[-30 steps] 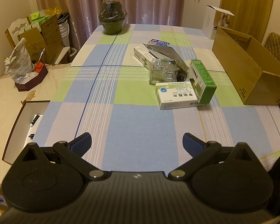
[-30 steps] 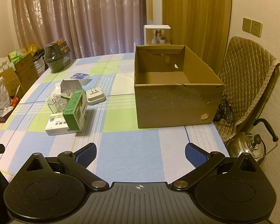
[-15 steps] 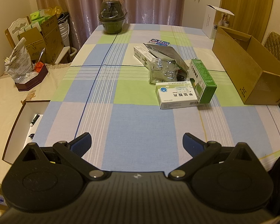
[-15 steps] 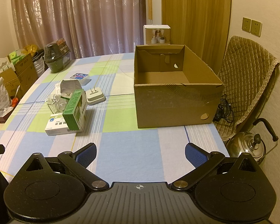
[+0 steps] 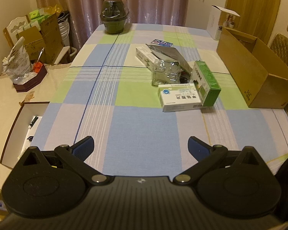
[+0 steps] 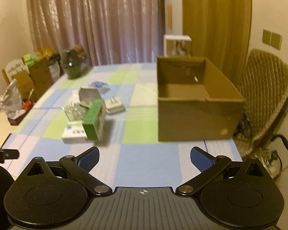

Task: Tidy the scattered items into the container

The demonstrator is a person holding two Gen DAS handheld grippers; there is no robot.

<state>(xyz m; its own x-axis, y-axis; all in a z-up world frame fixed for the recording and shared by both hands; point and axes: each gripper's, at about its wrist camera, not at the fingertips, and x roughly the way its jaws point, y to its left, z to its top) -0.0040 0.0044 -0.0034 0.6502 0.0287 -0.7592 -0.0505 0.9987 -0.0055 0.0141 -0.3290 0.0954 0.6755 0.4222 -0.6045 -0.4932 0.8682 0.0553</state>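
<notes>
On the checked tabletop (image 5: 144, 126) the clutter lies untouched beside the empty cardboard box (image 6: 197, 103). Both my left hand-held gripper (image 5: 141, 147) and right hand-held gripper (image 6: 145, 157) are spread wide, holding nothing. Next I judge I must reach for the green carton (image 6: 93, 119).

Large Chinese characters ran across the top of the white box (image 5: 179, 99), too small to make out surely, beside a round blue logo and a barcode on its side; print elsewhere was unreadable.

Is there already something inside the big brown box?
No, the right wrist view shows the cardboard box open on top with only its bare brown floor inside.
</notes>
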